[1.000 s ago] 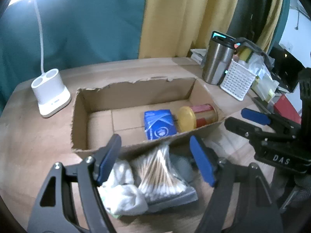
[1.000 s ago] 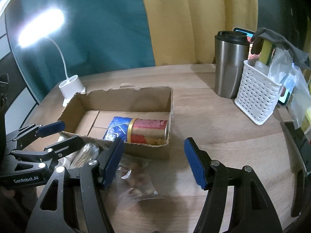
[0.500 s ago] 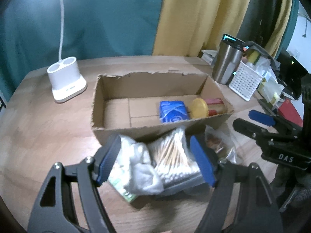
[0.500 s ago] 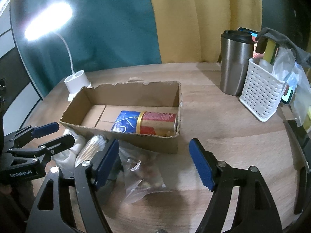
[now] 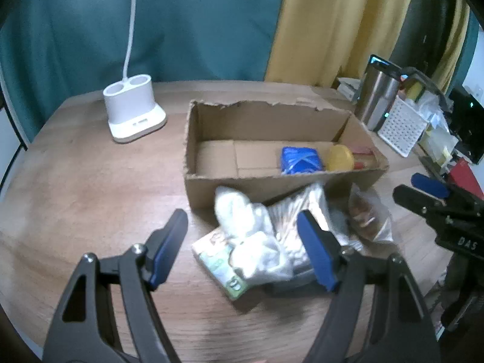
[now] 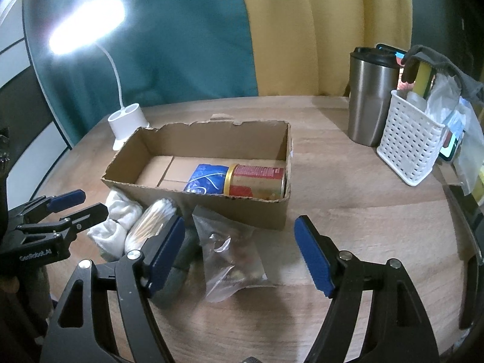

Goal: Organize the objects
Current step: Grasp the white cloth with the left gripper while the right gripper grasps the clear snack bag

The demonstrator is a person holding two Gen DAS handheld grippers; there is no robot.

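An open cardboard box [image 5: 272, 187] [image 6: 211, 199] lies on the wooden table. Inside it are a blue packet [image 5: 299, 160] [image 6: 205, 178] and a red can with a yellow lid [image 5: 340, 157] [image 6: 257, 180] on its side. In front of the box lies a pile: white cloth [image 5: 242, 220] [image 6: 118, 220], a bag of cotton swabs [image 5: 302, 211] [image 6: 154, 217], a green tissue packet [image 5: 217, 263] and a clear snack bag [image 5: 366, 220] [image 6: 230, 260]. My left gripper [image 5: 242, 236] [image 6: 90, 202] hangs open over the cloth and packet. My right gripper [image 6: 239, 236] [image 5: 407, 185] is open above the snack bag.
A white lamp base [image 5: 133, 115] [image 6: 127, 121] stands left of the box. At the right stand a steel tumbler [image 6: 372, 99] and a white perforated basket [image 6: 408, 148] full of items. More clutter lines the table's right edge.
The left gripper has drawn back and to the left, so the box looks farther off and the green packet now shows. The right gripper's jaws have widened a little.
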